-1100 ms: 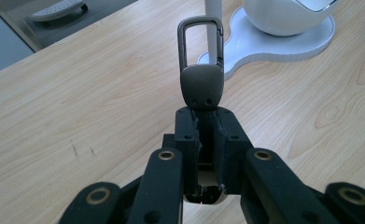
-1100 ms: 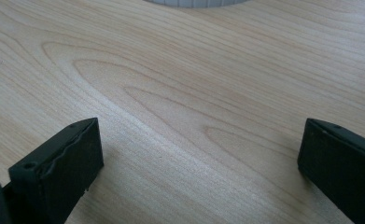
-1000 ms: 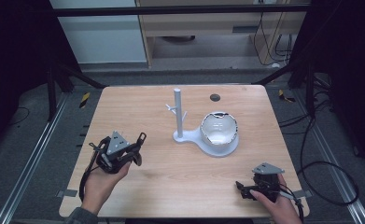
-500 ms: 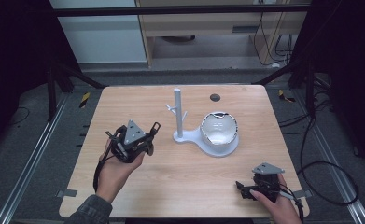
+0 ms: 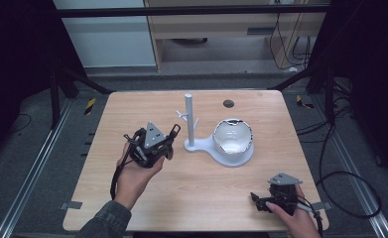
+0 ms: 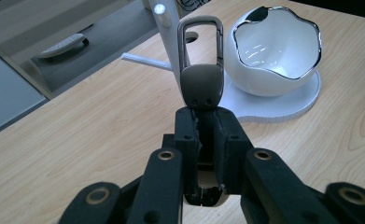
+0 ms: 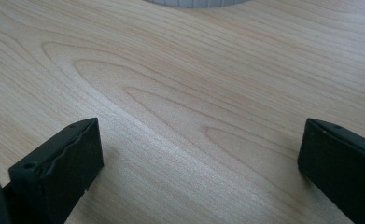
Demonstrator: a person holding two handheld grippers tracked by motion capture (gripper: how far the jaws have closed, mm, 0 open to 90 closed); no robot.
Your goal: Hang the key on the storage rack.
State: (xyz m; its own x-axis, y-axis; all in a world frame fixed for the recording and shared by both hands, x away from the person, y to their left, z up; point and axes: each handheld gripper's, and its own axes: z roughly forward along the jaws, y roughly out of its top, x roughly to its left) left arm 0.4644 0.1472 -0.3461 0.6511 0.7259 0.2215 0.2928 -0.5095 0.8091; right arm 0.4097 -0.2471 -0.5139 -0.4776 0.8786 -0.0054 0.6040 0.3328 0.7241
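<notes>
My left gripper is shut on a dark metal carabiner clip, whose loop sticks out past the jaws. The clip hovers just left of a white stand's upright post, which has short pegs on it. On the stand's base sits a white bowl with a wavy silver rim. My right gripper rests low over the wooden table near its front right corner, jaws wide open with bare wood between them.
A small dark round hole lies in the tabletop behind the bowl. The table's front edge runs close under the right hand. Black frame bars and cables surround the table on the floor.
The left hand has carried the clip rightward and a little upward, from the table's left part to just beside the stand's post. The right gripper has stayed put.
</notes>
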